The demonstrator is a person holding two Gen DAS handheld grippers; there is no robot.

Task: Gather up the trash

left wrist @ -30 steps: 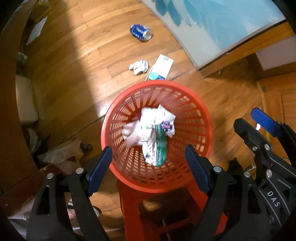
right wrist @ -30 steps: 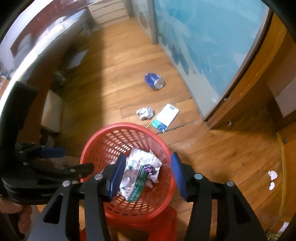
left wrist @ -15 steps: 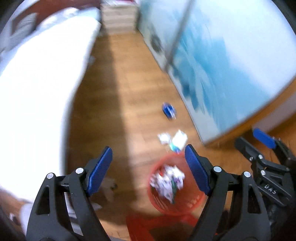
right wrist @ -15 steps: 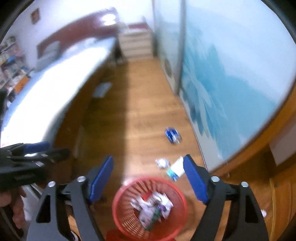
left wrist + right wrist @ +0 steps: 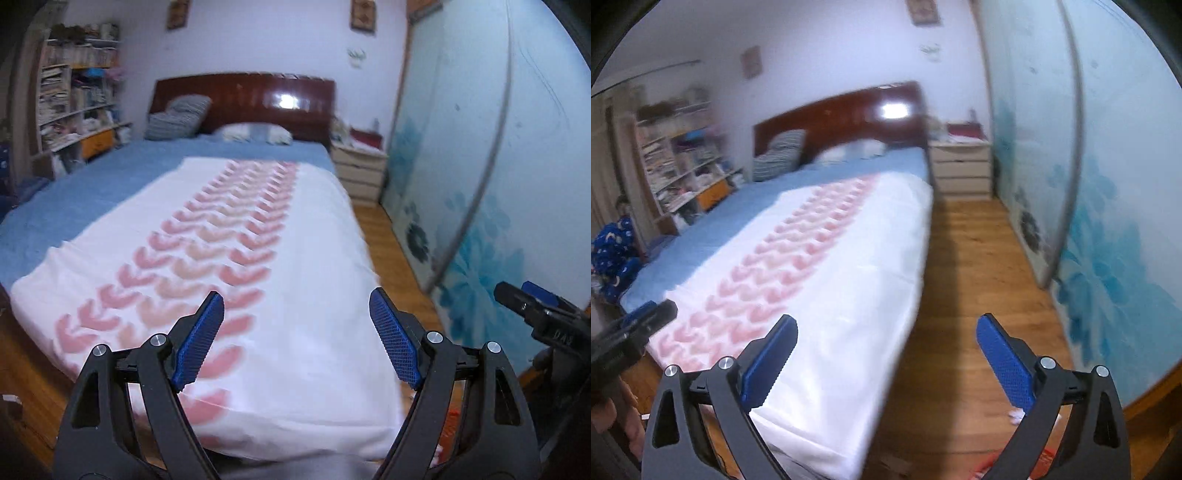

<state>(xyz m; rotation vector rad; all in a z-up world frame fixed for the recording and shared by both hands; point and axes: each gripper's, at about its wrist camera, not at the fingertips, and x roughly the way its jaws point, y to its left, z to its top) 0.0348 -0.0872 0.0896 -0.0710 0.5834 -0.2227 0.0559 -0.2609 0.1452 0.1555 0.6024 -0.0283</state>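
A: What fills the views?

B: Mostly the bed, with a blue sheet and a white cover printed in rows of pink shapes, running back to a dark wooden headboard. To its right stands the sliding wardrobe door with blue flowers, and the wooden floor runs between the two.

A: And further back?

B: A cluttered bookshelf on the left and a pale drawer unit beside the headboard.

A: The tools?

B: The left hand-held gripper stands wide with nothing between its blue pads. The right hand-held gripper is spreading its jaws, also with nothing between them; both are aimed out over the bed and floor.

A: Where is the trash?

B: Barely in sight. A sliver of the red basket shows at the bottom edge of the right view, with a white scrap on the floor just beside the right pad.
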